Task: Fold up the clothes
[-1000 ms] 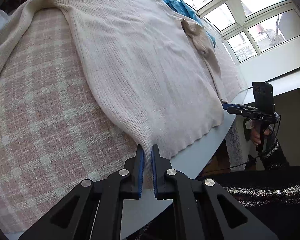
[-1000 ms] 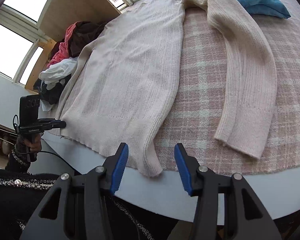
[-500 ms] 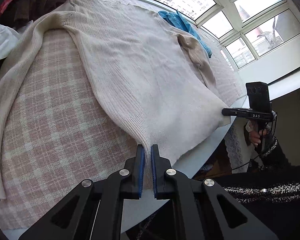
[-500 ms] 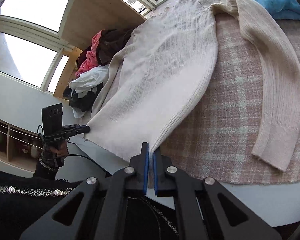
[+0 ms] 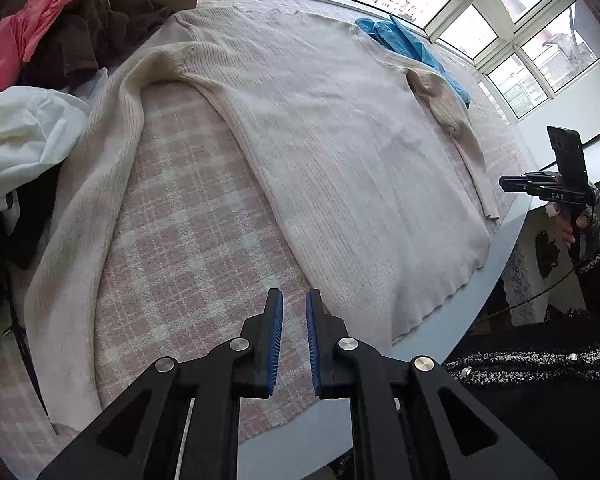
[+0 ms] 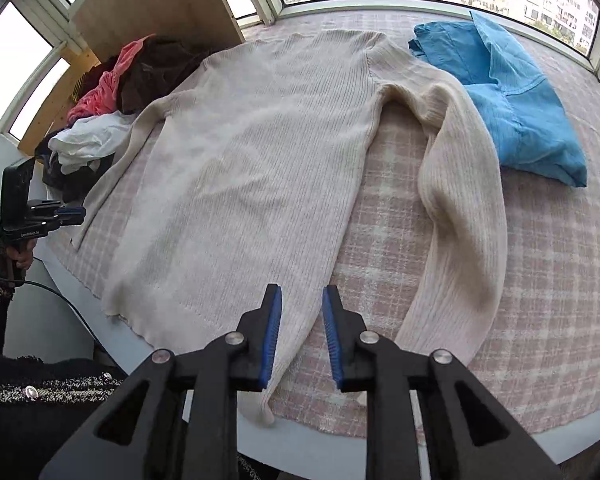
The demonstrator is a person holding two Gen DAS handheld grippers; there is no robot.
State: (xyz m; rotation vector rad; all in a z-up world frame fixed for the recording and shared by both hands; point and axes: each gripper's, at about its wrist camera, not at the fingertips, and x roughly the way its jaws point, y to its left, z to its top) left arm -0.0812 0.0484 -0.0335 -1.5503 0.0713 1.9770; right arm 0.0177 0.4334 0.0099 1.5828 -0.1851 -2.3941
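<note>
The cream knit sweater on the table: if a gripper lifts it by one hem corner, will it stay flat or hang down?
The cream knit sweater would probably hang limp: it lies slack on the checked tablecloth, sleeves curving loosely. Its thick ribbing suggests some weight, so the rest may drag. The rough knit likely grips the pads well.

Light: we see bright daylight from the windows point(image 5: 512, 28) along the far side.
Glare: we find the panes point(image 6: 8, 52) blown out to white.
Shadows: we note soft, faint ones under the sweater point(image 6: 260, 168) sleeves.
Focus: we get sharp knit ribs and plaid; no motion blur.
Distortion: we see strong fisheye bending, with dark corners.
</note>
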